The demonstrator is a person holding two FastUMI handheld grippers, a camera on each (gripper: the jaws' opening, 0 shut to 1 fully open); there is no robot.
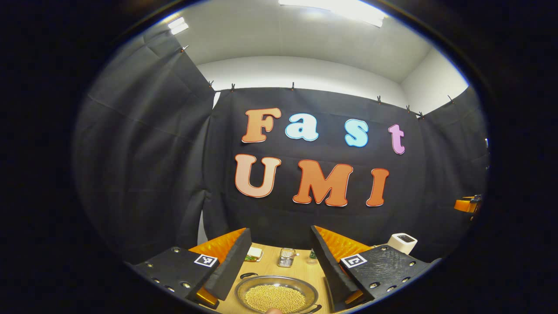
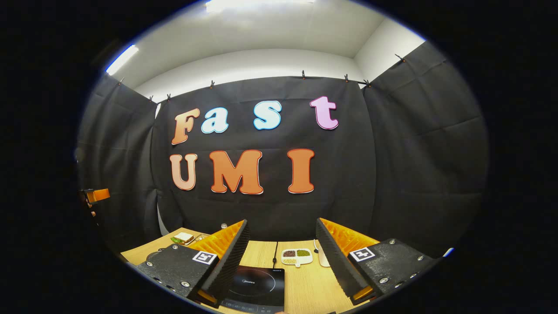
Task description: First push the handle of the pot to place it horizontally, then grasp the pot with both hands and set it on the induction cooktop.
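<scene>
In the left gripper view a round metal pot (image 1: 275,295) full of yellow grains sits on the wooden table, low between the fingers of my left gripper (image 1: 279,261), which stands open above it. One dark loop handle (image 1: 247,275) shows at the pot's far left rim and another handle (image 1: 314,308) at its near right. In the right gripper view the black induction cooktop (image 2: 255,288) lies on the table below my right gripper (image 2: 282,253), also open with nothing between its fingers. The other gripper (image 2: 96,195) shows orange at the far left edge.
Behind the pot stand a small glass jar (image 1: 285,257), a sandwich on a plate (image 1: 253,254) and a white toaster (image 1: 402,243). Past the cooktop lie a divided dish of beans (image 2: 296,256), a white object (image 2: 321,258) and the cooktop's cord (image 2: 275,250).
</scene>
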